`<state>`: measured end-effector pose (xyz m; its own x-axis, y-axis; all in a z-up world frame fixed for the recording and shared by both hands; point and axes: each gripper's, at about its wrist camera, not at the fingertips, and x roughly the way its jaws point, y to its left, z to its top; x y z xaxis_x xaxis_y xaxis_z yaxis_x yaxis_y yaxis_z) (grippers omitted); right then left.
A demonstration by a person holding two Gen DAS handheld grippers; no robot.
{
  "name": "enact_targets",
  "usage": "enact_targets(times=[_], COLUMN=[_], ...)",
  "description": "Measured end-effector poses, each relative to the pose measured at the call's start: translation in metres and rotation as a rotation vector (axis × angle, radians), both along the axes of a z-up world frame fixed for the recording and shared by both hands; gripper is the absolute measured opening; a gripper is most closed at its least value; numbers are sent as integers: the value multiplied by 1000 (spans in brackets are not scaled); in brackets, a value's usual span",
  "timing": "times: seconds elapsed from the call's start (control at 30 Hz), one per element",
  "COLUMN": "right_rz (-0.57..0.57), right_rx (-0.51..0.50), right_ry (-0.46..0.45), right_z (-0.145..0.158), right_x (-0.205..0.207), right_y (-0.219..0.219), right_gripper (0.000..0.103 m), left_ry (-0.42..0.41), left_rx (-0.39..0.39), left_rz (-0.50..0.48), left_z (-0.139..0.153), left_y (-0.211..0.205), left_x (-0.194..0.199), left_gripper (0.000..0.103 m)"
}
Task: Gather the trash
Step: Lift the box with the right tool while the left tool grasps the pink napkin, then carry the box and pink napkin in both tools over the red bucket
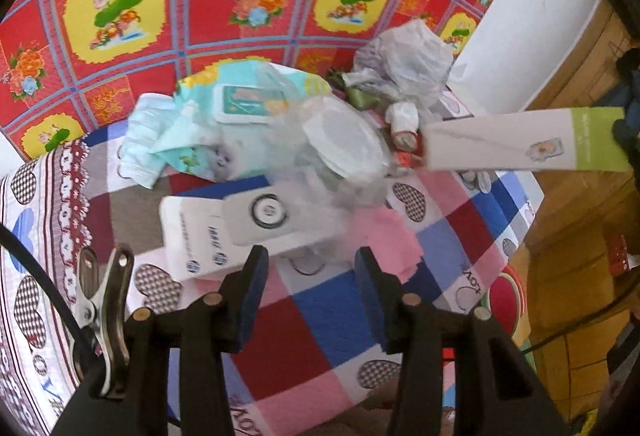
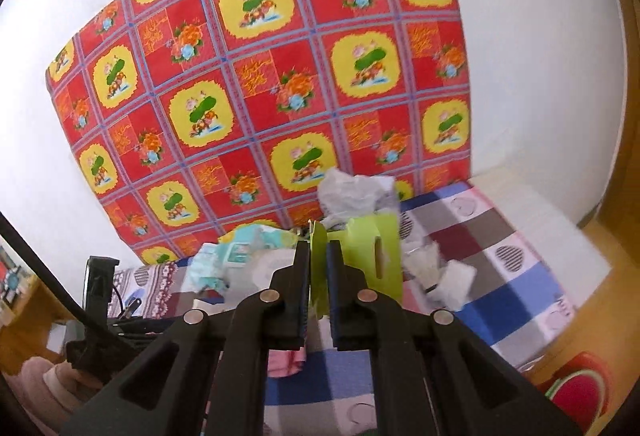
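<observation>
Trash pick-up: one carton lifted, pile waiting.
Right gripper (image 2: 318,268) clamped on the green-ended carton (image 1: 520,144), held above the table (image 1: 312,316). Left gripper (image 1: 308,268), jaws apart and empty, hangs over the white box (image 1: 240,232) beside the wrappers (image 1: 248,128). Next, probably: bin the carton.

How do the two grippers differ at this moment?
The right gripper is shut on the green end of a long white and green box, lifted off the table; the left gripper is open and holds nothing. The left gripper hangs above a flat white box on the checked cloth. Both have black fingers with blue pads.
</observation>
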<state>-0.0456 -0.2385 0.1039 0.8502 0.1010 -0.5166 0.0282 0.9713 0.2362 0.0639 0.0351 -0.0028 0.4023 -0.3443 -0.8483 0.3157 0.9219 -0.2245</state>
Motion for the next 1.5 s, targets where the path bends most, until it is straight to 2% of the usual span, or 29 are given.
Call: enact_targets(times=[0.13, 0.27, 0.5, 0.73, 0.8, 0.87, 1.0, 1.1, 1.13, 1.17, 1.2, 1.27, 1.37, 1.5], right_rz=[-8, -15, -20, -26, -37, -51, -77, -98, -102, -106, -114, -121, -117, -101], right_rx=[-28, -52, -27, -9, -14, -11, -30, -41, -45, -50, -62, -63, -72, -72], right_ry=[-13, -9, 17, 54, 64, 78, 118, 128, 133, 137, 139, 153, 157, 150], right_z=[7, 7, -2, -12, -14, -15, -19, -20, -21, -22, -23, -26, -25, -22], right_x=[-14, -25, -41, -47, -47, -47, -44, -45, -45, -46, -46, -47, -48, -48], right_y=[-15, -30, -57, -64, -63, -63, -59, -53, -52, -50, -48, -45, -40, -38], right_gripper=[9, 9, 9, 9, 9, 9, 9, 9, 9, 9, 9, 9, 9, 9], left_ry=[10, 38, 129, 134, 88, 49, 30, 38, 44, 57, 74, 67, 93, 117], left_rx=[-2, 2, 40, 191, 227, 248, 266, 326, 306, 285, 242, 248, 214, 149], left_rz=[-15, -23, 54, 78, 71, 53, 55, 58, 71, 84, 93, 99, 98, 74], left_z=[0, -9, -45, -82, -86, -87, -90, -96, -97, -99, -99, -97, -95, -89], left_y=[-25, -54, -97, -125, -130, -134, -133, -134, -130, -125, -118, -113, -104, -92], left_x=[-8, -13, -4, 6, 5, 4, 1, -2, -3, -2, 0, 0, -1, -9], left_gripper=[53, 63, 65, 65, 66, 66, 66, 67, 67, 64, 55, 35, 16, 14])
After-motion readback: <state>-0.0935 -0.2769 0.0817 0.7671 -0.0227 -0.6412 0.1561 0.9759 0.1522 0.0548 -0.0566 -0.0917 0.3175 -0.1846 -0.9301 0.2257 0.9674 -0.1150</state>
